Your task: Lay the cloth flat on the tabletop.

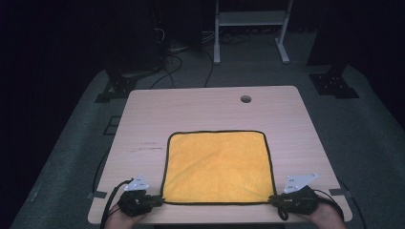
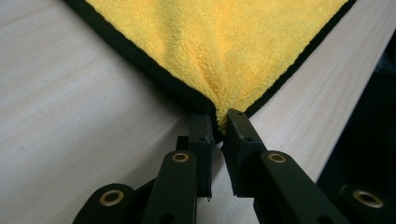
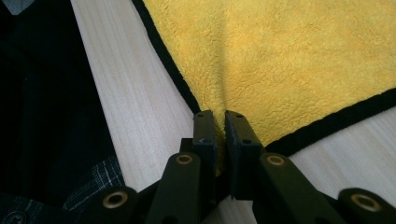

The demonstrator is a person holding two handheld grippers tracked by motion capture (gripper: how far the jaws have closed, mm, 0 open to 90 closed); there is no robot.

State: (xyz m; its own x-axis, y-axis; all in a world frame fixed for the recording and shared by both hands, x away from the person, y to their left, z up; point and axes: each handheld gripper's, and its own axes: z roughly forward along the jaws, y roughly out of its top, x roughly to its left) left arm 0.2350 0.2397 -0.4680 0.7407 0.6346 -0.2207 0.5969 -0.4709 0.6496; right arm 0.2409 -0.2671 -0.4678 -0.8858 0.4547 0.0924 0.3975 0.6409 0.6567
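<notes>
Lying flat and spread square on a pale wooden bench (image 1: 143, 109), a yellow cloth (image 1: 217, 167) with a thin black hem is pinched at both of its near corners. The left gripper (image 1: 160, 199) has its two black fingers (image 2: 201, 133) closed on the near left corner; in the left gripper view the plush pile bunches into a small pucker right between the fingertips, with the hem running away on either side of them. The right gripper (image 1: 273, 199) has its fingers (image 3: 205, 133) closed on the near right corner in the same way, and a soft crease runs up the cloth straight ahead of them. Beyond the fingers the cloth lies smooth, its far edge well ahead of them toward the middle of the bench. A person's hands come in from the near edge, each behind its gripper, with black cables trailing off to the sides.

The cloth looks like fluffy microfibre: light, limp and easily creased, so it should sag and drape once lifted rather than hold any shape. The hemmed corners seem the firmest places to hold, since the stitched edge gives the fingers something to bite on. Both holds look shallow, so a quick pull could slip a corner free.

Farther off, a small round hole (image 1: 245, 99) sits near the bench's far edge, and a white frame (image 1: 250, 28) stands on the dark floor beyond.
</notes>
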